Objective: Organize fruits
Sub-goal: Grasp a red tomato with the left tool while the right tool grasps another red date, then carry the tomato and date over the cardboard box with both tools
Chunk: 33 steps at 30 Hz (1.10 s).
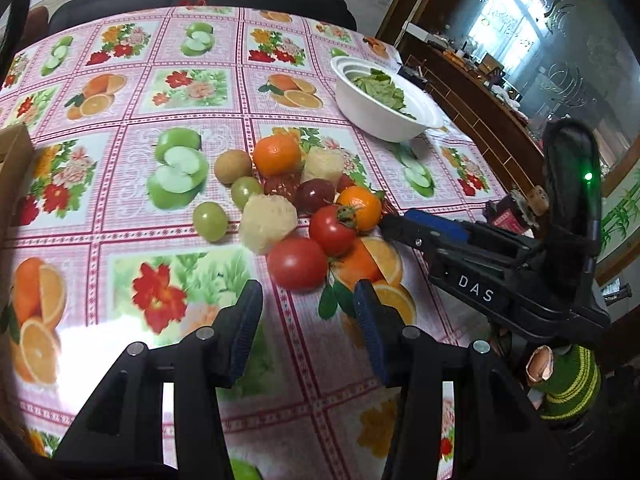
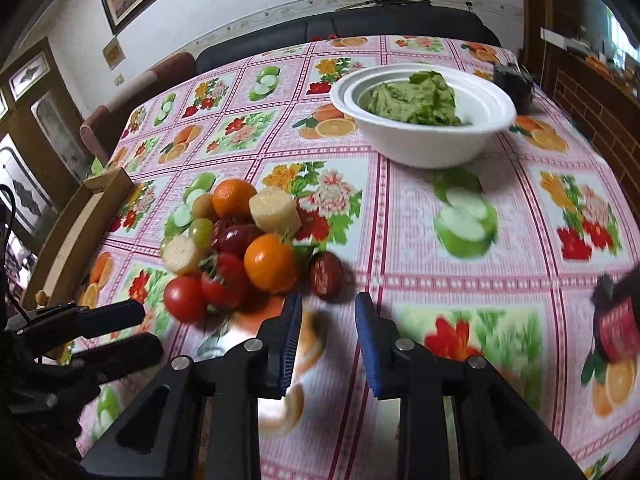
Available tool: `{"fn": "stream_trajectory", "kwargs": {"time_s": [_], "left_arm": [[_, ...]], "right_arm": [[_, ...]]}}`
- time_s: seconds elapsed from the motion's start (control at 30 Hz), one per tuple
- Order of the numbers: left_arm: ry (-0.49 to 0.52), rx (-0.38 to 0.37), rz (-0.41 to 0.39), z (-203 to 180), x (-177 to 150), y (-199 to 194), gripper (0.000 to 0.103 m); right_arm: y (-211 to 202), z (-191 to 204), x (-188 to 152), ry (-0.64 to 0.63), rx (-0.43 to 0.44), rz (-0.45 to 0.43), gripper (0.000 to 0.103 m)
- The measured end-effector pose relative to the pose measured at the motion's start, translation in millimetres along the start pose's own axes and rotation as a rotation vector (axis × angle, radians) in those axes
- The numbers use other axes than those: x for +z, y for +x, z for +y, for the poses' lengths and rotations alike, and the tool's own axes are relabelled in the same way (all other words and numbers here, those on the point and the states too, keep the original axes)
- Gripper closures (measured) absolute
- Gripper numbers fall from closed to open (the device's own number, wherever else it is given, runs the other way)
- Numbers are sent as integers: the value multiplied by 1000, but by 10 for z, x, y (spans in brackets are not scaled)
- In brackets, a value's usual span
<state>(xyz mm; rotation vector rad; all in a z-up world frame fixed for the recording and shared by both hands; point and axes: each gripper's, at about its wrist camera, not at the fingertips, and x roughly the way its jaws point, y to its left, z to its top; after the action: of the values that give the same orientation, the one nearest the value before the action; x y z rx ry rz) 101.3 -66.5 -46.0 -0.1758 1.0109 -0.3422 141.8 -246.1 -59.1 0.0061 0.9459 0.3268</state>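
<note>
A heap of fruit lies mid-table: two oranges (image 1: 277,154) (image 1: 361,207), red tomatoes (image 1: 298,263), green grapes (image 1: 210,221), a kiwi (image 1: 232,165), pale peeled chunks (image 1: 267,222) and a dark plum (image 1: 314,195). My left gripper (image 1: 308,312) is open and empty, just in front of the nearest tomato. My right gripper (image 2: 328,320) is open and empty, close to a dark red date (image 2: 326,274) beside the orange (image 2: 271,262). The right gripper also shows in the left wrist view (image 1: 394,224), its tip beside the orange.
A white bowl (image 2: 424,148) with green leaves stands at the back right of the fruit-print tablecloth (image 2: 440,280). A cardboard box (image 2: 80,232) sits at the left edge. A dark sofa stands behind the table. A small red-and-black object (image 2: 616,328) lies at the right.
</note>
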Motion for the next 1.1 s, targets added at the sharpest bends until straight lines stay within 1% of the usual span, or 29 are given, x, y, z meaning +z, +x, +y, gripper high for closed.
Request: {"fn": "stream_trajectory", "kwargs": {"time_s": [0.17, 0.27, 0.3, 0.37, 0.4, 0.43, 0.53, 0.57, 0.6, 0.7, 0.83, 0.93, 1.1], "left_arm": [[6, 13, 6, -20, 97, 143, 58], [-2, 11, 23, -1, 144, 247, 58], [0, 14, 17, -4, 154, 259, 58], [11, 11, 14, -28, 169, 280, 58], [15, 12, 13, -38, 172, 291, 58], [24, 18, 10, -50, 169, 295, 58], [27, 11, 5, -42, 154, 284, 63], [24, 8, 6, -34, 151, 274, 68], [24, 5, 3, -25, 141, 249, 71], [31, 8, -9, -28, 91, 147, 71], [41, 30, -27, -42, 15, 9, 71], [39, 29, -36, -33, -49, -90, 71], [27, 55, -64, 1, -149, -319, 71]], "right_arm": [[94, -10, 130, -15, -13, -10, 72], [188, -52, 193, -9, -9, 1, 72], [205, -57, 201, -12, -8, 0, 72], [228, -36, 216, -31, -20, -10, 73], [235, -30, 222, -36, -21, -10, 76], [237, -27, 225, -36, -16, -8, 82], [211, -55, 215, -13, 4, -6, 82], [180, -65, 192, -3, 16, -6, 82], [154, -71, 174, 3, 22, -8, 82], [37, -80, 89, 20, 32, -16, 82], [-164, -47, -52, 38, 49, -30, 82], [-271, -21, -130, 45, 48, -40, 82], [-501, 27, -239, 65, 53, -57, 82]]}}
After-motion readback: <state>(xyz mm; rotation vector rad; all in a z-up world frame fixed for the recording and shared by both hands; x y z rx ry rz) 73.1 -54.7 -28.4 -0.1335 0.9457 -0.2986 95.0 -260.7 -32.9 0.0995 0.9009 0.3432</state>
